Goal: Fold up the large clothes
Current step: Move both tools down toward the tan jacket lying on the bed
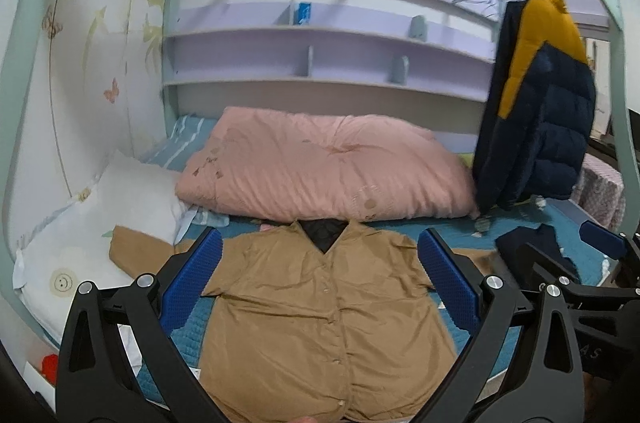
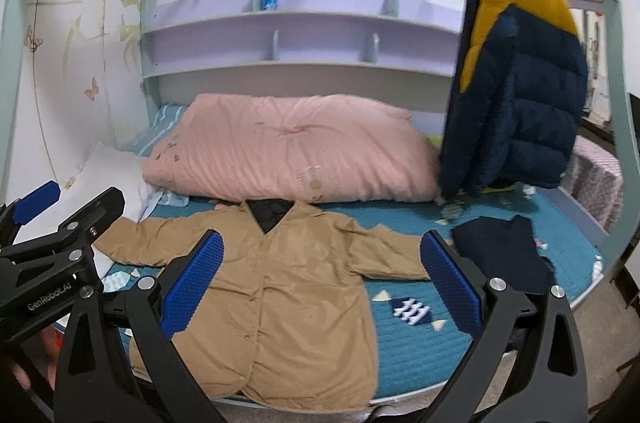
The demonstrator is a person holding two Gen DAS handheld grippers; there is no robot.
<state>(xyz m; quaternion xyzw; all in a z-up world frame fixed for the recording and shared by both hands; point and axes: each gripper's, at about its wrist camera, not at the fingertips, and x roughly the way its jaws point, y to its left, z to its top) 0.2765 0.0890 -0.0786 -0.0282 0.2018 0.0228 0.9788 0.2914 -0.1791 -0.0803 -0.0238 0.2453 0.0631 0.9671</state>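
A tan button-front coat (image 1: pixel 320 323) lies flat, front up, on the teal bed cover (image 2: pixel 424 339), sleeves spread out to both sides; it also shows in the right wrist view (image 2: pixel 288 299). My left gripper (image 1: pixel 320 283) is open and empty, hovering above the coat's chest. My right gripper (image 2: pixel 322 279) is open and empty above the coat's right side. The right gripper's body shows at the right edge of the left wrist view (image 1: pixel 600 263); the left gripper's body shows at the left of the right wrist view (image 2: pixel 48 243).
A pink quilt (image 2: pixel 288 151) lies behind the coat. A white pillow (image 1: pixel 100 223) sits at the left. A navy and yellow puffer jacket (image 2: pixel 516 83) hangs at the right. A dark navy garment (image 2: pixel 504 251) lies on the bed right of the coat. Lilac shelves (image 2: pixel 280 39) stand behind.
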